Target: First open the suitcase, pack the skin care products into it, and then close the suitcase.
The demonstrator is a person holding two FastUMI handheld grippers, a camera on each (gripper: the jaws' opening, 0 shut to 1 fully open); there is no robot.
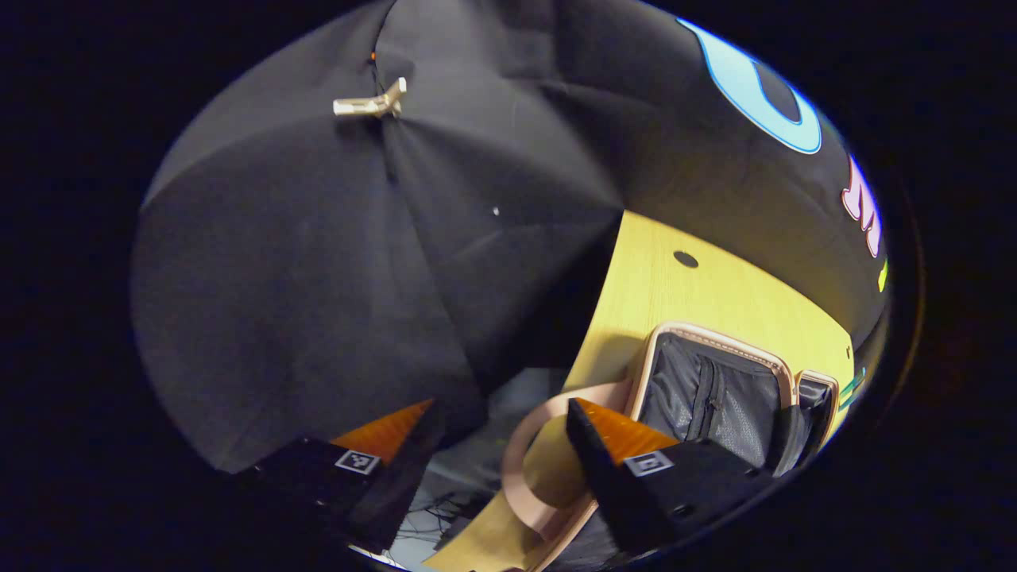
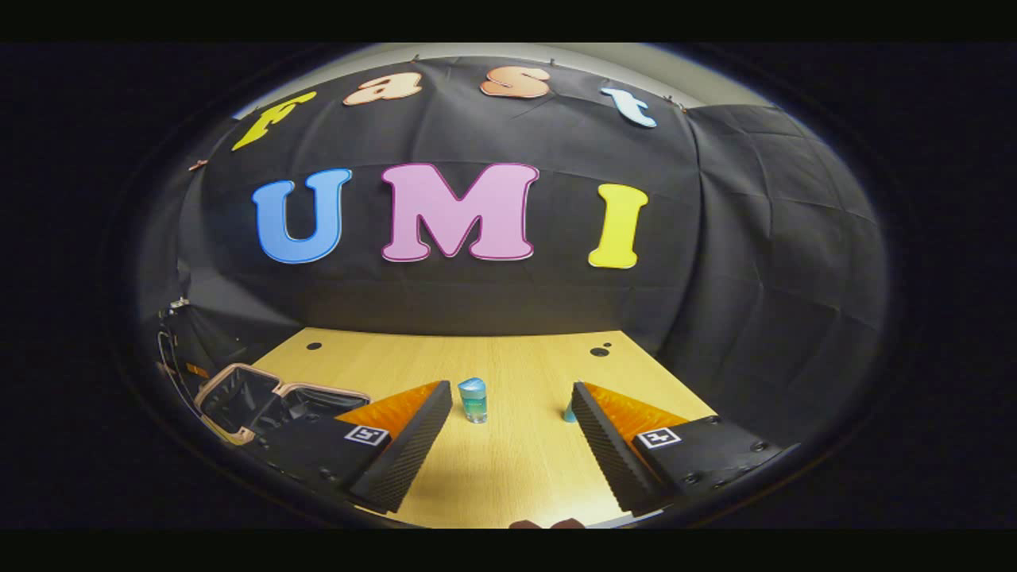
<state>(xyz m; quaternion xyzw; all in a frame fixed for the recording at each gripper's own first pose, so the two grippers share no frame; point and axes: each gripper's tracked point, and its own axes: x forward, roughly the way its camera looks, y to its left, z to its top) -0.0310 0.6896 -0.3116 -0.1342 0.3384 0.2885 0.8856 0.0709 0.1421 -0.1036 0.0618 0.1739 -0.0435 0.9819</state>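
1. While the suitcase already lies open, the packing itself looks not yet begun, judging by the product that stands on the light wooden table (image 2: 508, 469).
2. In the left gripper view, the left tool (image 1: 500, 457) hangs with its fingers spread wide and nothing between them, off the table's edge and tilted toward the black cloth wall (image 1: 318, 262).
3. Just right of it in that view lies the pink-trimmed suitcase with black mesh-lined interior (image 1: 715, 397), flat on the table with its lining facing up; a pink loop of its trim or strap curls out just beside the tool's right finger, though I cannot tell whether they touch.
4. In the right gripper view, the same suitcase sits at the far left near the table's edge, both halves spread, presumably so that items can be dropped straight in.
5. Toward the middle stands the small upright skin care bottle with blue cap and greenish clear body (image 2: 473, 400), well apart from the suitcase.
6. The right tool (image 2: 504, 445) has its fingers spread, empty, and lined up so the bottle falls between them farther ahead, which reads as an approach for a pinch.
7. A second small blue item (image 2: 569, 414) peeks from behind the right finger; too hidden to identify.
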